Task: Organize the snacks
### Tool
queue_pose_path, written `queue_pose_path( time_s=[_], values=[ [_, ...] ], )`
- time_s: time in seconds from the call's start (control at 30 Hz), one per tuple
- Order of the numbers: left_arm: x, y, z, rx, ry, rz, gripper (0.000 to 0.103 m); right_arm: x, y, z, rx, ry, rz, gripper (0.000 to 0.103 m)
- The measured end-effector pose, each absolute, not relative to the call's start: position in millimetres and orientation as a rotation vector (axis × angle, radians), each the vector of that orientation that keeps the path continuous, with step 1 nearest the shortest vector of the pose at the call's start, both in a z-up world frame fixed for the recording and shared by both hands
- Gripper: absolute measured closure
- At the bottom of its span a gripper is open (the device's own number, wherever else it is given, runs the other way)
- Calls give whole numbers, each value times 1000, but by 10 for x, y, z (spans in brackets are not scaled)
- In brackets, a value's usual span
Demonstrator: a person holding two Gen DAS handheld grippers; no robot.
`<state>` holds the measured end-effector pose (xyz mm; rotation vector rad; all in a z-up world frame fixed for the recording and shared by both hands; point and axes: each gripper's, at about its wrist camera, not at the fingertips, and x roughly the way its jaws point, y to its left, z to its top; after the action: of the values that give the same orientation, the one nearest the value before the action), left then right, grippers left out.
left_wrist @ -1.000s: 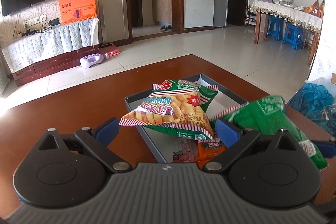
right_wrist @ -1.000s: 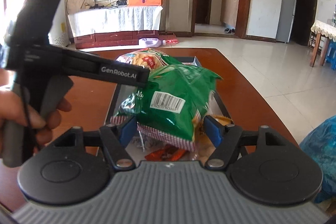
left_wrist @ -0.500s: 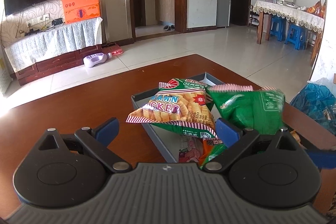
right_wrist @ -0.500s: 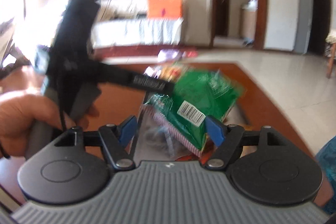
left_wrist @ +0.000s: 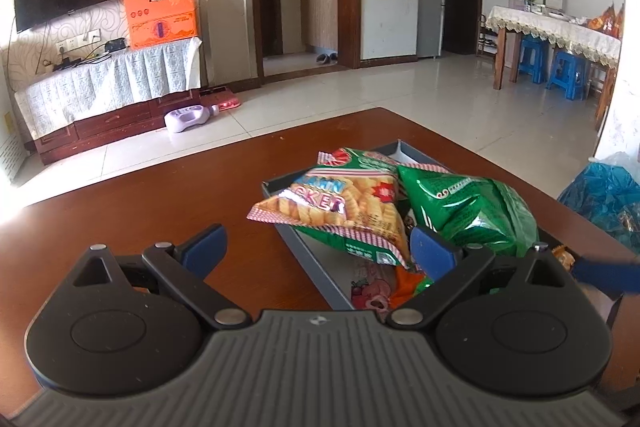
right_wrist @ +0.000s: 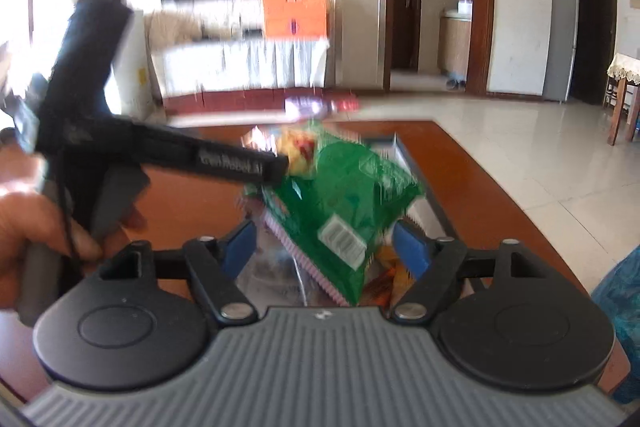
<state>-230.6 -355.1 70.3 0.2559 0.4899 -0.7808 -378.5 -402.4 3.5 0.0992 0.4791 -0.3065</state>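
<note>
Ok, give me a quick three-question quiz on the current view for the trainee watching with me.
1. True or false: the left gripper is clamped on a snack bag.
2. In the left wrist view, which lies further right? A: prawn cracker bag. B: green bag.
3. Fill in: the prawn cracker bag overhangs the rim of a dark ___ on the brown table.

Key: 1 false, its jaws are open and empty. 2 B. 3 tray.
</note>
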Motion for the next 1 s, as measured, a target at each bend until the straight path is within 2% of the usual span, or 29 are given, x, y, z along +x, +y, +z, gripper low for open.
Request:
queue_pose_path(
  time_s=[0.07, 0.17, 0.3, 0.73, 0.83, 1.0],
  values=[
    [-2332, -3573, 685, 274, 487, -779, 3, -3710, -4016, -18, 78, 535, -316, 26],
    [-2358, -3581, 668, 274, 488, -775, 3, -3806, -4001, 70, 87, 449, -307, 25],
    [-2426, -3556, 671, 260, 489, -760, 3, -3749, -4024, 24, 79, 511, -304, 25],
    [-3028, -3114, 923, 203, 493, -665, 2, -4256, -3948, 142, 191, 400, -313, 24],
    [-3272, -2937, 1011, 190, 451, -661, 0, -4458, -3799, 203, 174, 346, -338, 23],
    [-3728, -2703, 1164, 217, 377, -637, 0, -4685, -3519, 273, 100, 363, -401, 23]
  ],
)
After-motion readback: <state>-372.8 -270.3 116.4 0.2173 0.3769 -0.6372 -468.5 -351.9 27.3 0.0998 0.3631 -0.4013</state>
